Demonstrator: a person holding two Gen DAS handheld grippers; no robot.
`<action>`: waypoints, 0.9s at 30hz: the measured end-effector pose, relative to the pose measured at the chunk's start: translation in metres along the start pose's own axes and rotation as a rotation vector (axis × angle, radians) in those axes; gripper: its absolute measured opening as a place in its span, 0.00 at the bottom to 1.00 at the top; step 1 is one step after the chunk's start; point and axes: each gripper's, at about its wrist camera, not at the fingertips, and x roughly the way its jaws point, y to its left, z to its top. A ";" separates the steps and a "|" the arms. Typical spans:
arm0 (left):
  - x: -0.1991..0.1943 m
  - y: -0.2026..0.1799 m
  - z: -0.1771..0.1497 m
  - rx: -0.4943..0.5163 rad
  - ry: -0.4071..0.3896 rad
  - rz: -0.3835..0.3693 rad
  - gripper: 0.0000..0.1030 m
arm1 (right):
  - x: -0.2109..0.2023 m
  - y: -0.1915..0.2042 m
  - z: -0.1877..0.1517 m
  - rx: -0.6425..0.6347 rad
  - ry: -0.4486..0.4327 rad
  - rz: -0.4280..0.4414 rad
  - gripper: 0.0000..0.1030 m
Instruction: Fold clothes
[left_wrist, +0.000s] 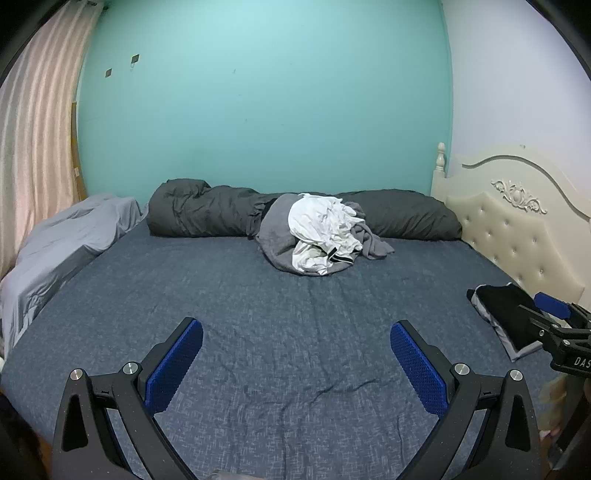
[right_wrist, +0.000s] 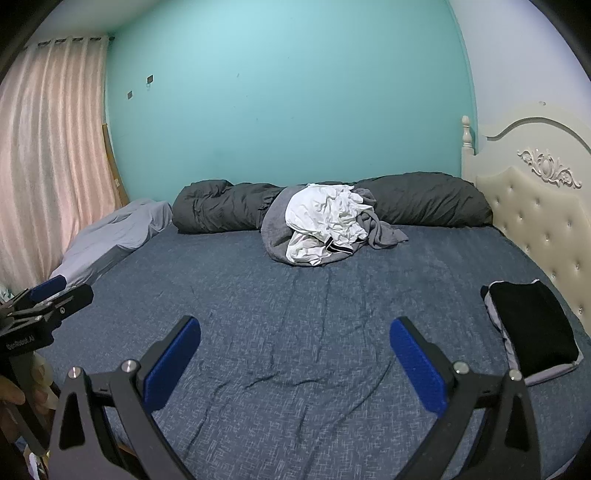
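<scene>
Ridged blue tool (left_wrist: 296, 341) pads, rumpled clothes (left_wrist: 325, 234)

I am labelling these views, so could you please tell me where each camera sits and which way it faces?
Left wrist: on the left gripper, facing across the blue bed sheet towards the teal wall; right gripper at right edge.
Right wrist: on the right gripper, same heading; left gripper and fingers at left edge.
Both share the crumpled white and grey clothes pile and folded black garment.
</scene>
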 end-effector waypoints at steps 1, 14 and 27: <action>0.000 0.000 0.000 0.000 0.001 0.002 1.00 | 0.000 0.001 0.000 0.000 0.000 -0.001 1.00; -0.001 0.002 -0.005 0.000 -0.012 -0.004 1.00 | -0.001 0.004 0.000 -0.001 0.001 -0.002 1.00; -0.002 -0.001 -0.004 0.003 -0.013 0.002 1.00 | 0.000 0.004 0.003 0.001 0.004 0.001 1.00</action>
